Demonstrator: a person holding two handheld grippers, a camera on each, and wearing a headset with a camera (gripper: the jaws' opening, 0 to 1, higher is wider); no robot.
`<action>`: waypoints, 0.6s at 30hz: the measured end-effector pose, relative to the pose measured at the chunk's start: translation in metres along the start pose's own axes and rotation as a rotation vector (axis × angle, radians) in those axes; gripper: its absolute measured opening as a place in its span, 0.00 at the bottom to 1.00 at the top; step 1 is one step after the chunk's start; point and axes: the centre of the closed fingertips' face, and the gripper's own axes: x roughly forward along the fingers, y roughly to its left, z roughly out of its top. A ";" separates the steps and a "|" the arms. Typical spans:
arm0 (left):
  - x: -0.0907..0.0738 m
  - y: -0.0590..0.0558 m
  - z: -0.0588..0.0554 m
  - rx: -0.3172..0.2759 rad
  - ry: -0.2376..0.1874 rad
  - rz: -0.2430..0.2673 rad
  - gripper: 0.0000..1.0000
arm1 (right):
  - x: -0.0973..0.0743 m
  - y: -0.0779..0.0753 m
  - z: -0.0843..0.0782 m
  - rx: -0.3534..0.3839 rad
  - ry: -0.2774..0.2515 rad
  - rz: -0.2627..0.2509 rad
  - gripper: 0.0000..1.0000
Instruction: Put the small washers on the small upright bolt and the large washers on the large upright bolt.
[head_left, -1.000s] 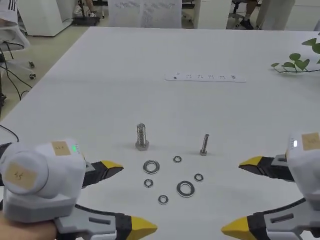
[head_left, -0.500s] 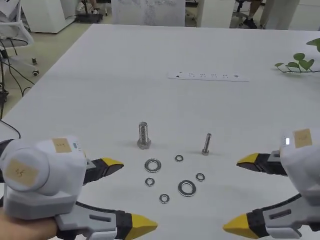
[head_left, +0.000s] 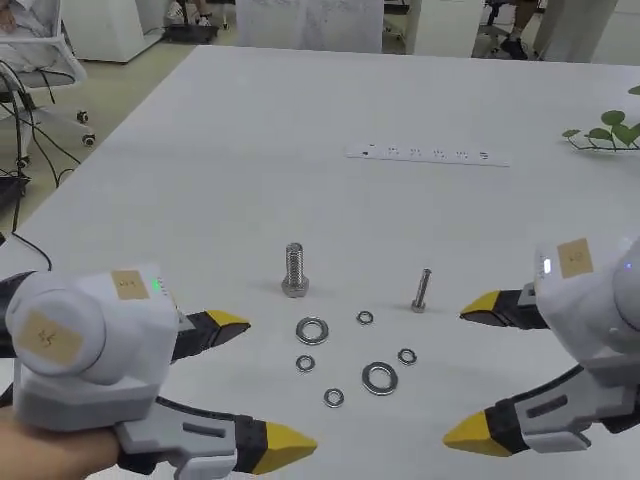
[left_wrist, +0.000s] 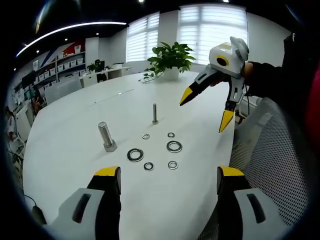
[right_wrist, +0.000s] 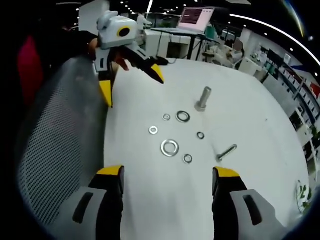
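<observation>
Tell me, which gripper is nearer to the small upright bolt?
Right. The right gripper is close beside the small bolt; the left gripper is farther off, nearer the large bolt.

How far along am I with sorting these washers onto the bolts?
Nothing is done yet: the large bolt and small bolt are both bare. Nothing is in hand; the left hand-held gripper and right hand-held gripper are open and empty. Left to do: two large washers and four small washers, all loose on the table.
</observation>
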 end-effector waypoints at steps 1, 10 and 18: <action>0.000 0.000 0.000 -0.001 0.000 0.001 0.78 | 0.001 0.000 0.001 -0.007 0.002 0.004 0.72; -0.002 0.006 0.001 -0.012 -0.009 0.021 0.78 | 0.013 -0.004 0.017 -0.093 0.027 0.053 0.70; -0.004 0.013 0.001 -0.024 -0.017 0.047 0.78 | 0.027 -0.005 0.023 -0.146 0.057 0.110 0.67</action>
